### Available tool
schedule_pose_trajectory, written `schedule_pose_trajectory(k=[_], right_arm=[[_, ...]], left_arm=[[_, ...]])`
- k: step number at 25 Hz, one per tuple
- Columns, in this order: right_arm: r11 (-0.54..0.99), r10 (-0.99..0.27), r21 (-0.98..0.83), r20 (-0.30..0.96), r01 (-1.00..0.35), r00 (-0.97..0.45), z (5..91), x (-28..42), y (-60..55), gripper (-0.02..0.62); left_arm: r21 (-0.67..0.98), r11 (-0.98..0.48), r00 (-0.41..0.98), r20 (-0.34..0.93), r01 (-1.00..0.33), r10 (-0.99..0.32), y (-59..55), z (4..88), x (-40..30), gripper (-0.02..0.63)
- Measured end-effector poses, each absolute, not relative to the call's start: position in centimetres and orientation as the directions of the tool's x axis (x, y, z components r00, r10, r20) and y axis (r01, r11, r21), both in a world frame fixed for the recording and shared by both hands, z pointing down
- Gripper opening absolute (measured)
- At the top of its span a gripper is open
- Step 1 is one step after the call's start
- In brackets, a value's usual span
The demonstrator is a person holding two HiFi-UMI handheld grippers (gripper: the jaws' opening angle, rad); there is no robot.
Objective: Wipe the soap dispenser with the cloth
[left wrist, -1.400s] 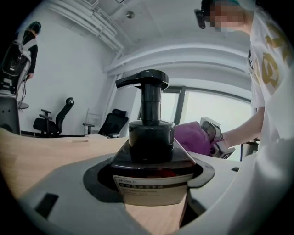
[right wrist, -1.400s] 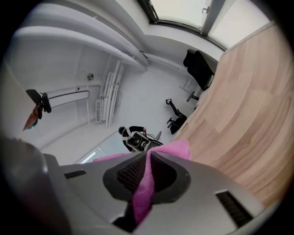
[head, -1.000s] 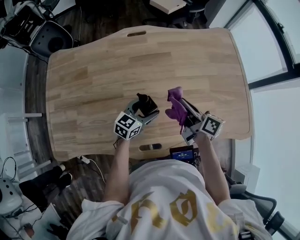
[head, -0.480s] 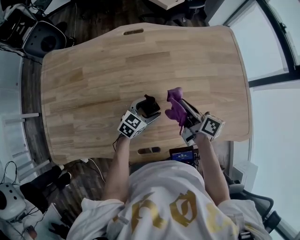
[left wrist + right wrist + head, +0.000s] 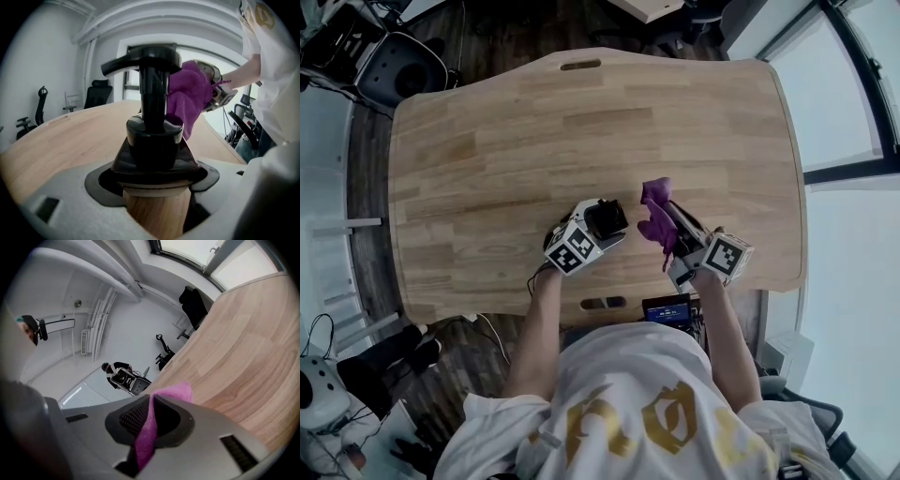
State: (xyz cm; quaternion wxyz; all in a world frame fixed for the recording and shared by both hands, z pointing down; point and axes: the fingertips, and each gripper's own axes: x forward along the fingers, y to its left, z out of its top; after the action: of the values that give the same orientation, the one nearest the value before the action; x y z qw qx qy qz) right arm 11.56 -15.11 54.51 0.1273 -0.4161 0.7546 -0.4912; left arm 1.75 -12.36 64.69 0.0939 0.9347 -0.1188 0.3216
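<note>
In the left gripper view the soap dispenser (image 5: 152,140) stands 6 to 12 o'clock, spout toward 9, clamped in the left tool (image 5: 157,206); the right tool (image 5: 149,423), forearm (image 5: 717,323) stretched, pinches the cloth (image 5: 145,439).

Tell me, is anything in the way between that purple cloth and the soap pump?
Nothing visible. The cloth, pinched in the right tongs, hangs beside the soap dispenser clamped in the left tongs, with only open air above the table between them.
</note>
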Motion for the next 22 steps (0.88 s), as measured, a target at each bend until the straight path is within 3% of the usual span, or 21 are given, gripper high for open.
schedule_pose_trajectory(k=[4, 10, 14, 20, 21, 22], right_arm=[[0.184, -0.743, -0.844, 0.216, -0.504, -0.633, 54.2, 10.6, -15.2, 0.029], [0.209, -0.788, -0.832, 0.168, -0.514, -0.593, 52.4, 11.1, -14.8, 0.029], [0.232, -0.809, -0.784, 0.173, -0.575, -0.562, 51.4, 11.4, -14.4, 0.029], [0.302, -0.826, -0.677, 0.166, -0.671, -0.539, 48.6, 10.8, -13.2, 0.029], [0.314, -0.827, -0.659, 0.163, -0.684, -0.537, 48.1, 10.6, -12.9, 0.029], [0.325, -0.830, -0.641, 0.158, -0.695, -0.535, 47.5, 10.3, -12.8, 0.029]], left_arm=[[0.032, -0.961, 0.722, 0.667, -0.273, -0.183, -12.3, 65.5, 1.3, 0.359], [0.069, -0.935, 0.707, 0.674, -0.349, -0.214, -12.3, 65.3, 0.5, 0.360], [0.144, -0.904, 0.750, 0.619, -0.402, -0.235, -12.2, 63.4, -0.9, 0.360], [0.215, -0.805, 0.781, 0.468, -0.554, -0.413, -11.6, 58.3, -4.3, 0.353], [0.217, -0.788, 0.778, 0.442, -0.576, -0.447, -11.4, 57.1, -4.9, 0.339], [0.206, -0.769, 0.766, 0.414, -0.605, -0.492, -11.5, 55.9, -5.4, 0.277]])
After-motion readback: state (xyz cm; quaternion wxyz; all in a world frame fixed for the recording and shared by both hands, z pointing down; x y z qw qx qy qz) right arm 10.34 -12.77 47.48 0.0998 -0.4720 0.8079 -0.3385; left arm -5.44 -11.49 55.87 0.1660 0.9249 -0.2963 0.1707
